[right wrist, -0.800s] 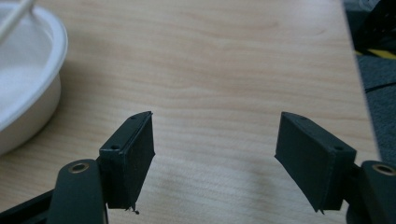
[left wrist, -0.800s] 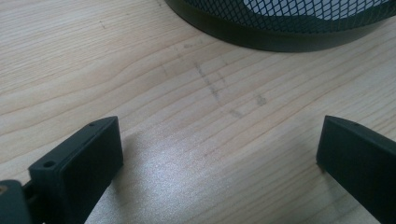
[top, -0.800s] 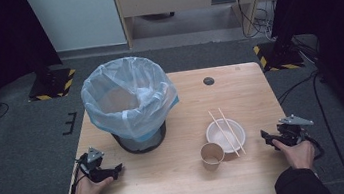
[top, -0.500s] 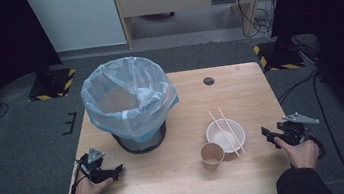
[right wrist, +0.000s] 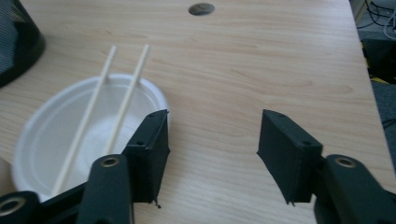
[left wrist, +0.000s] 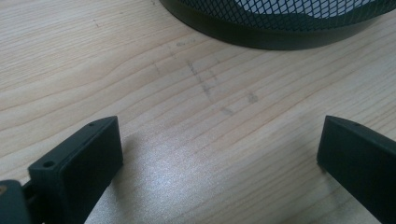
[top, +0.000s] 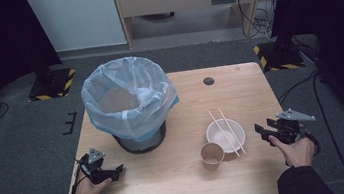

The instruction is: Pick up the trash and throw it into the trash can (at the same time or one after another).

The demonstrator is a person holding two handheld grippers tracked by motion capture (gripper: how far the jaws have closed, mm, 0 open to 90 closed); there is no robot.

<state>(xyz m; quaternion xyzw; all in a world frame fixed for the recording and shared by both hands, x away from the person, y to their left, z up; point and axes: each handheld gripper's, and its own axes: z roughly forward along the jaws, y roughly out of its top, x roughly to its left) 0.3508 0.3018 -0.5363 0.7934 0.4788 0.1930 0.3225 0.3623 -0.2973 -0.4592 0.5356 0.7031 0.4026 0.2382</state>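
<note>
the bowl (top: 225, 135) is the thing nearest to the work: a white, shallow bowl that sits on the worktop (top: 240, 93) at the person's right side. two chopsticks (top: 227, 131) lie across it, side by side, with their far ends sticking out over the rim. just beside the bowl, toward the person, stands a paper cup (top: 212, 154), upright and seemingly empty.

the right gripper (top: 265, 131) is near the bowl's right edge. in the right gripper view its jaws stand moderately wide with only bare wood between them, and one jaw overlaps the bowl's rim (right wrist: 161, 100) in that view; i cannot tell if it touches. nothing is held.

further left stands the bin (top: 130, 105), a dark mesh basket lined with a pale blue bag, open at the top. as far as the high view shows, the bag looks empty.

the left gripper (top: 114, 171) rests low on the worktop in front of the bin. its jaws are wide apart and hold nothing.

i judge the work to be clearing the bowl, chopsticks and cup into the bin. by how things lie now, it is at the very start: no item is picked up and all three wait on the worktop. what is left is to grasp each one, carry it over and drop it in the bag.
</note>
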